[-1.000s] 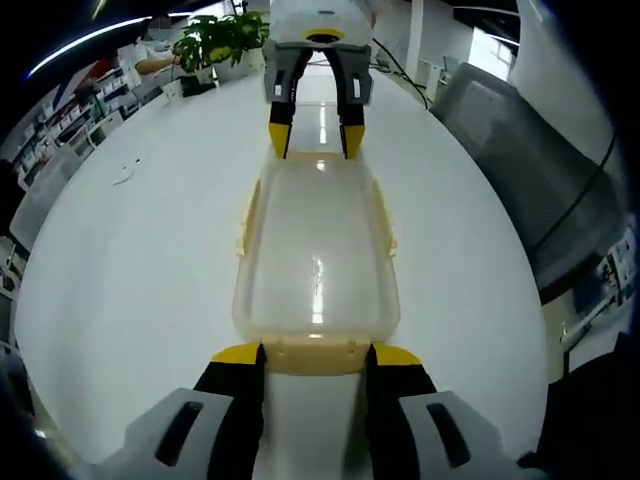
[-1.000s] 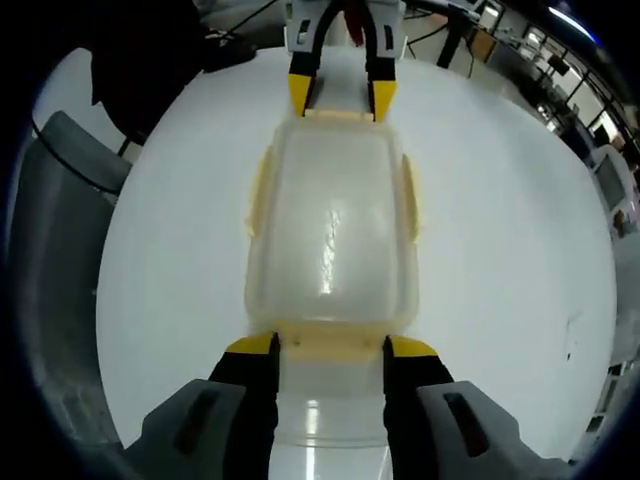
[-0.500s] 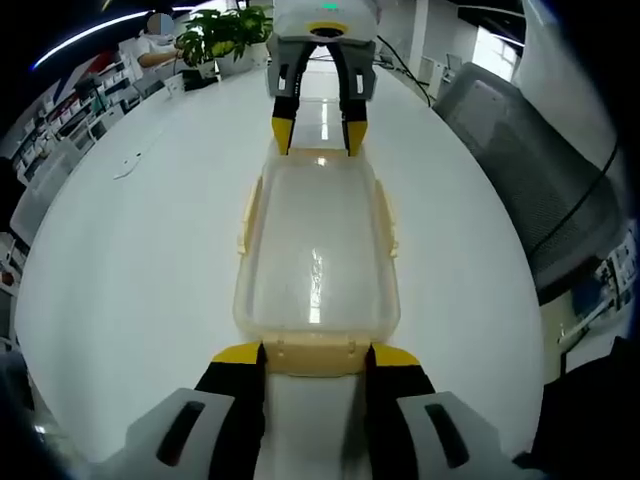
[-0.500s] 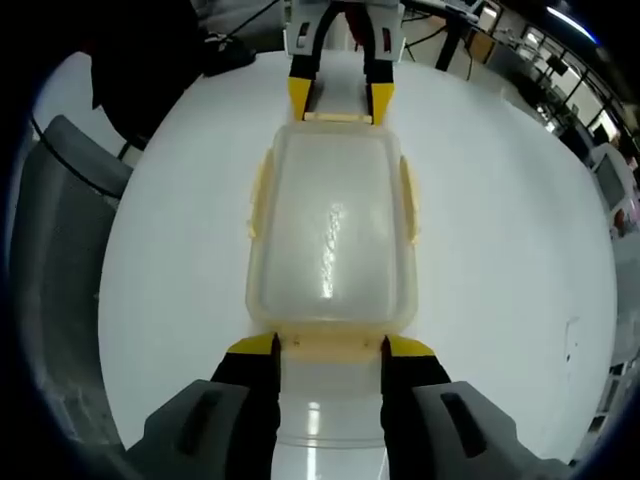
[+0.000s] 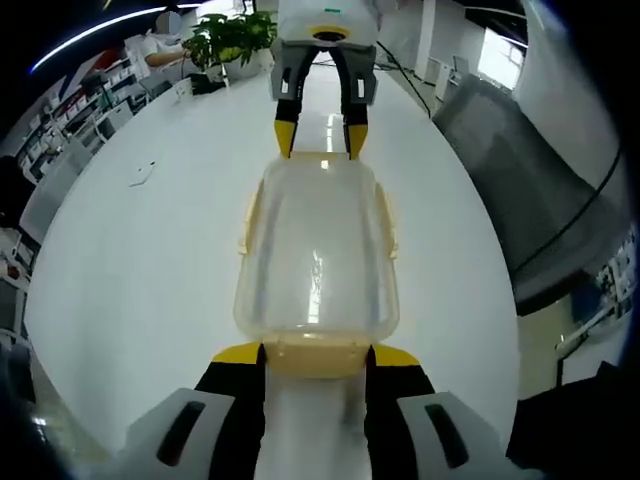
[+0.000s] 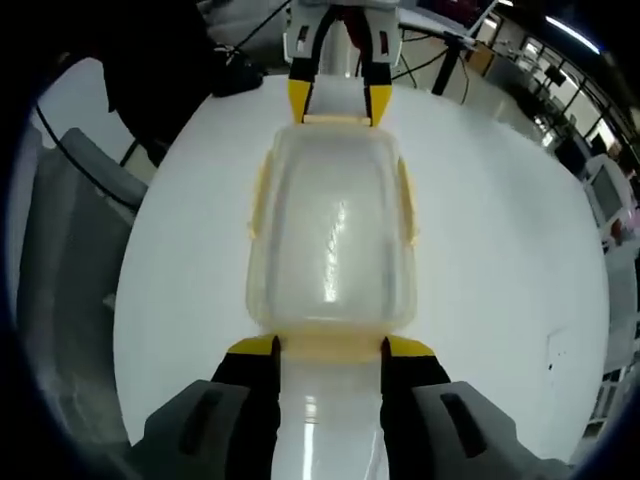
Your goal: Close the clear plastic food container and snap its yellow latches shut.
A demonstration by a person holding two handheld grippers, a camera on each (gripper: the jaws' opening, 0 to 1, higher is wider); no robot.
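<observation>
The clear plastic container (image 5: 318,250) (image 6: 332,235) has its lid on and lies lengthwise between my two grippers, over the white table (image 5: 130,260). Pale yellow side latches (image 5: 247,215) (image 6: 407,205) stick out along its long edges. My left gripper (image 5: 316,352) has its jaws closed against the two ends of the near end latch (image 5: 316,362). It appears again at the far end in the right gripper view (image 6: 335,100). My right gripper (image 6: 330,345) holds the opposite end latch (image 6: 330,350) the same way, and is seen across the container in the left gripper view (image 5: 318,140).
A grey chair (image 5: 530,170) (image 6: 70,230) stands by the table's edge. A potted plant (image 5: 225,40) sits at the far end of the table and a small paper scrap (image 5: 142,172) lies on it. Office desks and monitors fill the background.
The table looks smaller and farther in both views while the container stays fixed between the grippers, so both grippers and the container have risen together.
</observation>
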